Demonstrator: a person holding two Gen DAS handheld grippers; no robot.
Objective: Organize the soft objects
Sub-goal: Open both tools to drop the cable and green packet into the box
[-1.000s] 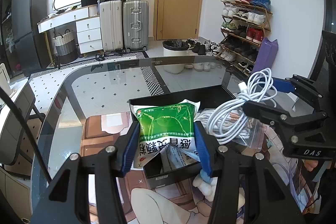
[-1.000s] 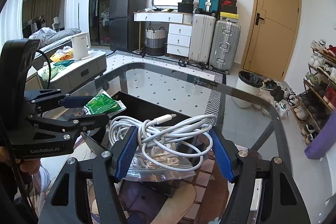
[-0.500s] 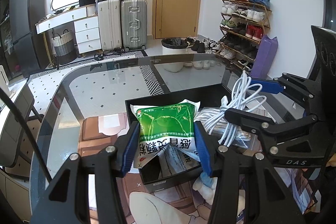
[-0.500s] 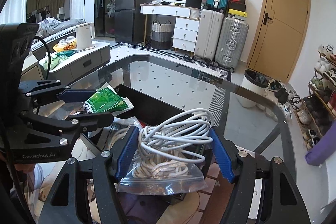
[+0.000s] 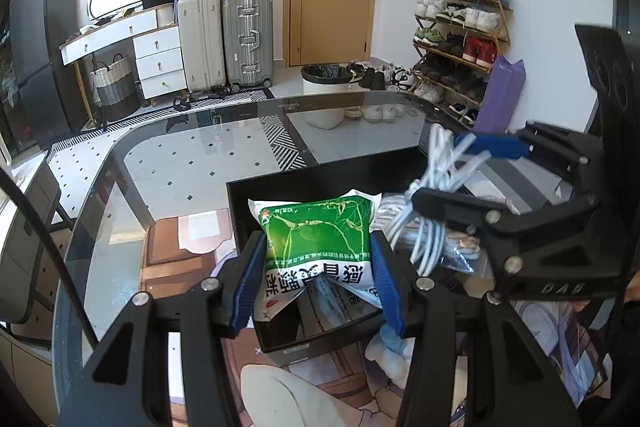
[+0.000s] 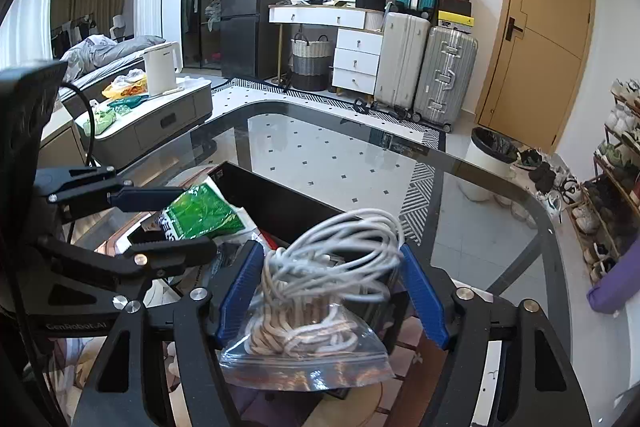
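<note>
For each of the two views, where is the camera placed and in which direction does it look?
Left wrist: on the left gripper, looking along its fingers at the green packet over the black box; right gripper at right.
Right wrist: on the right gripper, looking at the cable; left gripper at left.
Shared: packet, cable, box, door.

The right claw pinches a cable bundle (partly bagged) above the black box.
</note>
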